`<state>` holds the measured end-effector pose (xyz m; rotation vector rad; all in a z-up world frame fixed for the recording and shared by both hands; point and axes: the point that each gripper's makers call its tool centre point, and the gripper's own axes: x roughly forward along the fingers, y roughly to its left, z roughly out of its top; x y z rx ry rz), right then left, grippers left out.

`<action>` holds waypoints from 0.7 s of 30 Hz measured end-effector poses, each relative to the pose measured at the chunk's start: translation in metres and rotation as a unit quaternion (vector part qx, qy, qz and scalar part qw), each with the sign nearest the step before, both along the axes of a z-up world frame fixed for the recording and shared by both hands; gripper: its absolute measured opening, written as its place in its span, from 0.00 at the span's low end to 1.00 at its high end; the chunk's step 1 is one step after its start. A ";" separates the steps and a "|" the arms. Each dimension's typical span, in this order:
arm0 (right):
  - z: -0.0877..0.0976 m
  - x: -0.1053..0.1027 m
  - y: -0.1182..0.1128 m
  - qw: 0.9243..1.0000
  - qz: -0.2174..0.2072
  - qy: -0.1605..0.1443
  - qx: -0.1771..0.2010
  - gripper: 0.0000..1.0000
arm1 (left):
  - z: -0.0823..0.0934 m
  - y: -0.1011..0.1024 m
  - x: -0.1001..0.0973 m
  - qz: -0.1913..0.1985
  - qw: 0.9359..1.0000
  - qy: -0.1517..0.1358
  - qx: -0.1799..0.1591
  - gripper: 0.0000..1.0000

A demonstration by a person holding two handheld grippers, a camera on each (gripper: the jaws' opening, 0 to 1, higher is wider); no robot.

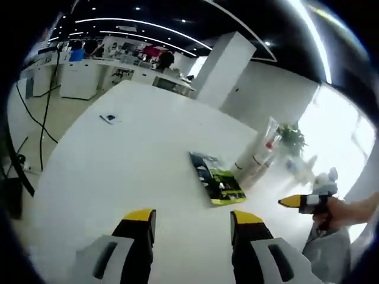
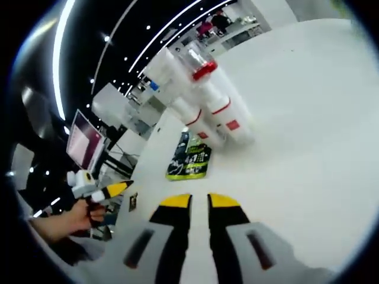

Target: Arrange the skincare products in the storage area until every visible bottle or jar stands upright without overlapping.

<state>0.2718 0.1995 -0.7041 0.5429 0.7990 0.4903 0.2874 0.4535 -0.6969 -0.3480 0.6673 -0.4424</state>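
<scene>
Your left hand-held gripper (image 1: pixel 192 220) hovers wide and empty; your right hand-held gripper (image 2: pixel 199 202) is narrow, empty. The white red-banded plastic skincare bottles (image 2: pixel 204 109) cluster on the white table (image 2: pixel 308 130) ahead, beside a green-black packet (image 2: pixel 190 158), awaiting approach.

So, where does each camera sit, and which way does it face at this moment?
Left gripper view: rides on the left hand-held gripper, facing across the white table toward the packet and bottles; a hand enters from the right.
Right gripper view: rides on the right hand-held gripper, facing the bottles up close.
Shared: table, packet, bottles.
</scene>
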 end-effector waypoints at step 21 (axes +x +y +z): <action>0.020 -0.071 -0.061 0.999 -0.031 -0.011 -0.029 0.12 | -0.058 0.070 -0.046 -0.282 0.902 0.038 0.326 0.62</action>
